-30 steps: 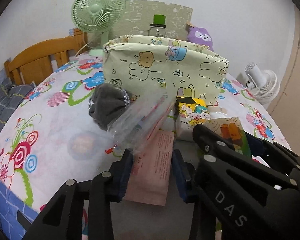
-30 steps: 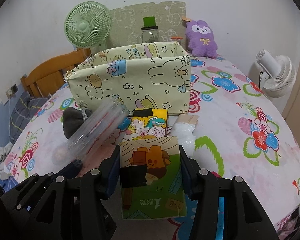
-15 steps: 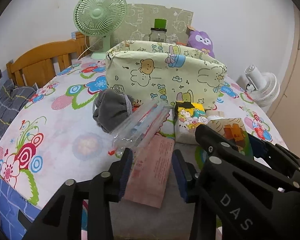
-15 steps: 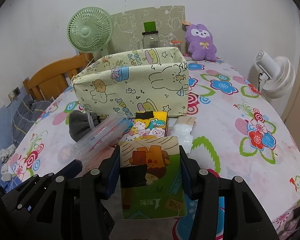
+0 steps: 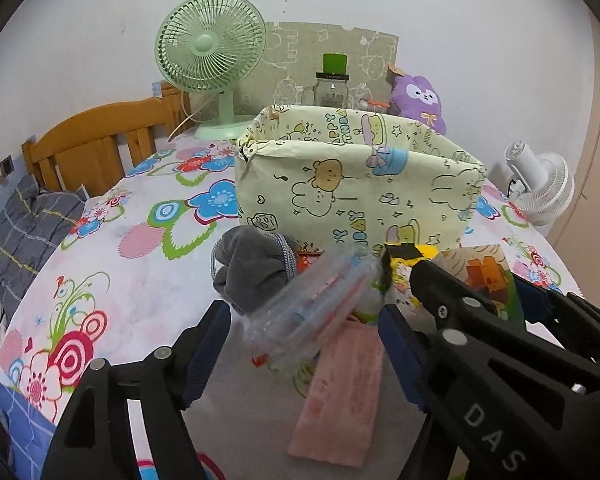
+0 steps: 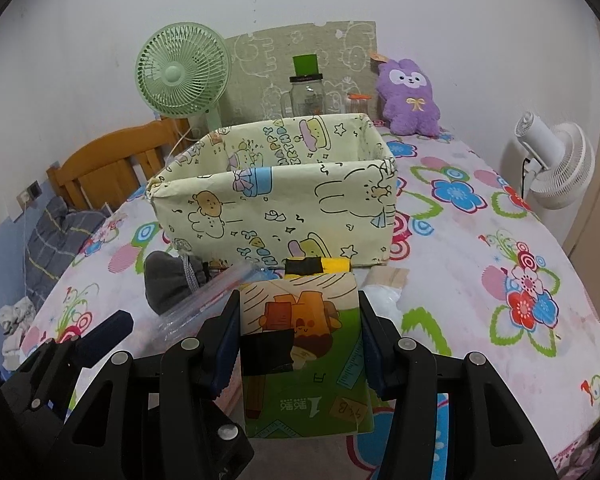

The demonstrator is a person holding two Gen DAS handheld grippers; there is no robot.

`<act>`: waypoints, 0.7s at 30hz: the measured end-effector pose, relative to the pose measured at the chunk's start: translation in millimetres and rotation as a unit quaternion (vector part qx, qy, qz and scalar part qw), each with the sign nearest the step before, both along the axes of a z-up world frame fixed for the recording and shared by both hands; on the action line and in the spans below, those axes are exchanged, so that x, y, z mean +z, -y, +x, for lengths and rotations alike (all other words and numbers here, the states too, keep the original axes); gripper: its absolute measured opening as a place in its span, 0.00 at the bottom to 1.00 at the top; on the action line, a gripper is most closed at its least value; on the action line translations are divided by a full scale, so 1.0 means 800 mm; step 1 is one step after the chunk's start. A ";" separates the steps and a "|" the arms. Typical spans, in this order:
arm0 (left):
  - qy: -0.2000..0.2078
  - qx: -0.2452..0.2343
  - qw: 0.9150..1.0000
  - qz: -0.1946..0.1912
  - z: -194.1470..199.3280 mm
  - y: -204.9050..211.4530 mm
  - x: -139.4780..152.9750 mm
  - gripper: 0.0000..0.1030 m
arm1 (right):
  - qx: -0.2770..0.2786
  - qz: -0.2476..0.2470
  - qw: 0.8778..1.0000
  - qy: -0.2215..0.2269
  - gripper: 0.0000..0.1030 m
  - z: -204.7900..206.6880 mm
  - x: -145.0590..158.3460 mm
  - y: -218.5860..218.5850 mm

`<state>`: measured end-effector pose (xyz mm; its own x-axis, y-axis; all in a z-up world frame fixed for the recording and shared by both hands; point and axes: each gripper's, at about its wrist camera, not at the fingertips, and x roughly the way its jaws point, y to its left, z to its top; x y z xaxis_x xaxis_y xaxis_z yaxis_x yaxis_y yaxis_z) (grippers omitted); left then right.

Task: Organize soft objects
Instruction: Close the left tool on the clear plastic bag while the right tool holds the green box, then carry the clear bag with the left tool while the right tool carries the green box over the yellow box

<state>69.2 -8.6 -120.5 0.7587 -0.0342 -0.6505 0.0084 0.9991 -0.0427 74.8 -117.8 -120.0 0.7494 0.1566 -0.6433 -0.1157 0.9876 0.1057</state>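
Note:
A pale yellow cartoon-print fabric bin stands open on the flowered bedspread. In front of it lie a grey soft pouch, a clear plastic pack, a pink packet and a yellow cartoon tissue pack. My left gripper is open, its jaws wide apart over the pink packet and clear pack. My right gripper is shut on a green cartoon tissue pack, held above the bed before the bin.
A green desk fan, a glass jar and a purple plush stand at the back by the wall. A white fan is at the right. A wooden headboard and grey quilt lie left.
My left gripper has opened and let go of the pink packet, which now lies loose between the jaws. Both grippers have risen, showing the bin's inside. The right keeps its green pack.

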 end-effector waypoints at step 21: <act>-0.027 -0.023 0.999 -0.036 0.008 -0.008 -0.015 0.15 | -0.007 -0.010 1.000 -0.024 0.54 0.018 -0.016 -0.008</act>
